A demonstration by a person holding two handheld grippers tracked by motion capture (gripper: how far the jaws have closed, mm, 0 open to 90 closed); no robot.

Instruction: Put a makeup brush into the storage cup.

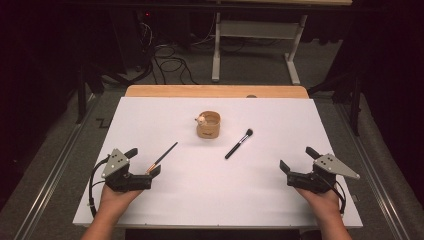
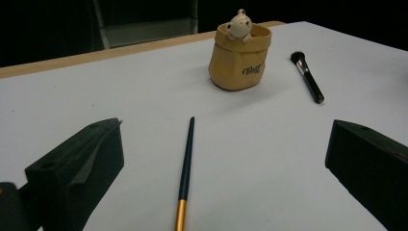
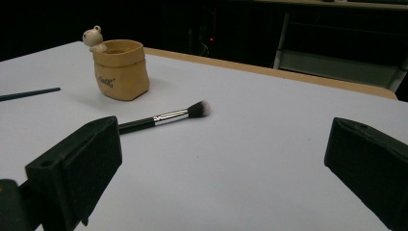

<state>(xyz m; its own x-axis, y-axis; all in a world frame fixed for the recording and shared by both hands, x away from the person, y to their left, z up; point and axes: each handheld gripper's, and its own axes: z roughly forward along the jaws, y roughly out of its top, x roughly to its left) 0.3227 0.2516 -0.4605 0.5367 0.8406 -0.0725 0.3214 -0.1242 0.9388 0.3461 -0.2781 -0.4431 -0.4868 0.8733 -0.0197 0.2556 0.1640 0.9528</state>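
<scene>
- The left tool (image 1: 141, 161) rests low near the front left of the white table (image 1: 210, 200), its jaws spread wide with nothing gripped.
- A thin paintbrush (image 1: 162, 157) with a dark handle and a gold ferrule lies flat on the table, slanting away from the left tool; in the left gripper view its gold end (image 2: 181, 214) sits between the open jaws, though neither jaw touches it.
- The right tool (image 1: 299, 161) sits near the front right of the table, jaws just as wide and empty.
- A black makeup brush (image 1: 239, 143) with a soft bristle head lies flat toward the middle of the table, well apart from the right tool and angled with its bristles toward the far side.
- A small tan pot (image 1: 208, 125) shaped like a paper bag stands upright behind the two brushes, near the middle of the table, with a little pale bear figure (image 1: 201, 119) peeking over its rim.
- A person's hands hold each tool from the near edge.
</scene>
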